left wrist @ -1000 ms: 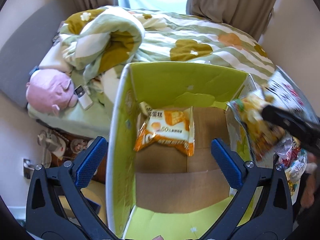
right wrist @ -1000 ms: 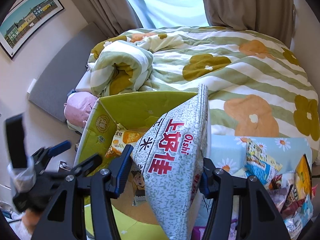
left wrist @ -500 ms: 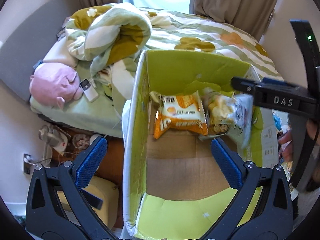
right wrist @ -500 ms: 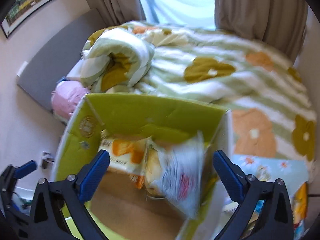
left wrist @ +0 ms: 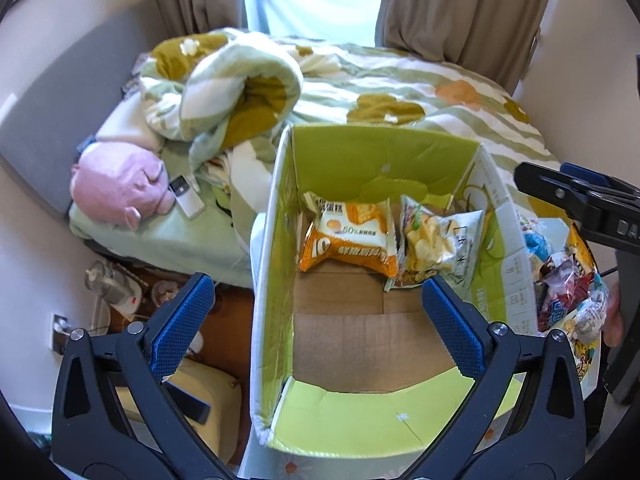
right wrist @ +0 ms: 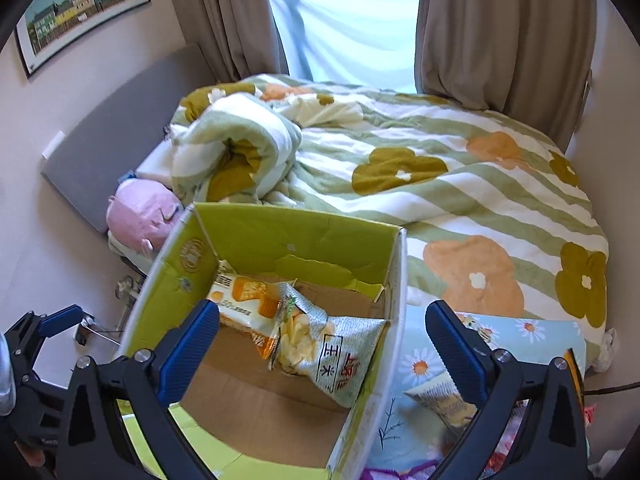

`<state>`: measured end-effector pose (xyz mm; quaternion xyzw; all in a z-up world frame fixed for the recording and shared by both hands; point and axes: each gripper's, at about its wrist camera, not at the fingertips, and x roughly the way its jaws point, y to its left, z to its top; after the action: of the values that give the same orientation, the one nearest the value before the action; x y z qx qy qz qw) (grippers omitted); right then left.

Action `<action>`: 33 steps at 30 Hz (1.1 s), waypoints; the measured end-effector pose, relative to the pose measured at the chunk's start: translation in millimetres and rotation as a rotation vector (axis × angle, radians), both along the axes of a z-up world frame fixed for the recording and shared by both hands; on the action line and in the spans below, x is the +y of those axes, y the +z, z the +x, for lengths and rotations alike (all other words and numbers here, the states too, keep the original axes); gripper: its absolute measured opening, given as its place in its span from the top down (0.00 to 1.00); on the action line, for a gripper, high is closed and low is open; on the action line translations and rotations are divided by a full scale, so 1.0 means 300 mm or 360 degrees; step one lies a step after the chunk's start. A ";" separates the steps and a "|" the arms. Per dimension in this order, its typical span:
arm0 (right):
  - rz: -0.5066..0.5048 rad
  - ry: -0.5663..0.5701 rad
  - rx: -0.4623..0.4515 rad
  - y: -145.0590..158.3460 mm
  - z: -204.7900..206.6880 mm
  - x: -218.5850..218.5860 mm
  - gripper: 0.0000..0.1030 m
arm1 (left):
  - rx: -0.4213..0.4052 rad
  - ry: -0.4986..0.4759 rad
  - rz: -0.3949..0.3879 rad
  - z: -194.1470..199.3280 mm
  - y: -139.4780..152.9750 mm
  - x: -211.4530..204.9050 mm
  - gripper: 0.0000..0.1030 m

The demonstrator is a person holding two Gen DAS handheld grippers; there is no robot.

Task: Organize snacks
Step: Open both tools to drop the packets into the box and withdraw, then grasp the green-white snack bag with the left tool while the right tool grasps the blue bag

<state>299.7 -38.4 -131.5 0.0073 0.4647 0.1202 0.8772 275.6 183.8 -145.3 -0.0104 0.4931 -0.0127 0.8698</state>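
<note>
Both grippers are being held above an open cardboard box with green inner walls, standing at the bed's near edge. The left gripper is being held with jaws wide apart and nothing between the blue pads; it is being pointed down into the box. The right gripper is likewise being held wide open and empty, over the box's right wall.

Two snack packets are lying against the far wall of the box, on the brown cardboard floor. An orange cake packet is being seen toward the far left corner. A grey-and-white Oishi chip bag is resting just beside it on the right, touching it and leaning toward the right wall.

More loose snack packets are lying in a pile outside the box, past its right wall, on a light blue daisy-print cloth.

Behind the box, a green striped floral duvet is being seen spread over the bed, bunched at the left. A pink plush toy is lying at the bed's left edge, with a white remote just beside it.
</note>
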 end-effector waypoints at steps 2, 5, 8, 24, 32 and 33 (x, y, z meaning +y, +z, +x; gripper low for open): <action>0.0017 0.0004 -0.0024 0.041 -0.040 -0.018 0.00 | -0.0034 0.0001 0.0005 -0.031 0.036 -0.022 0.01; 0.0072 0.0014 -0.0046 0.104 -0.112 -0.065 0.00 | -0.0076 0.0002 0.0002 -0.094 0.090 -0.068 0.01; 0.0101 0.0042 -0.0097 0.163 -0.196 -0.135 0.00 | -0.0116 0.0016 0.0005 -0.161 0.131 -0.123 0.01; 0.0083 -0.0130 -0.0254 0.260 -0.612 -0.694 0.00 | -0.0170 -0.0060 -0.0071 -0.495 0.183 -0.650 0.00; 0.0148 -0.0204 -0.0162 0.170 -0.715 -0.916 0.00 | -0.0066 -0.0055 -0.0104 -0.584 0.087 -0.880 0.01; 0.0161 -0.0216 -0.0148 0.153 -0.725 -0.939 0.00 | -0.0048 -0.0052 -0.0104 -0.589 0.069 -0.905 0.01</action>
<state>82.2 -320.0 -85.6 0.0774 0.4152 0.0840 0.9025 98.8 -87.6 -124.5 -0.0305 0.4794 -0.0430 0.8760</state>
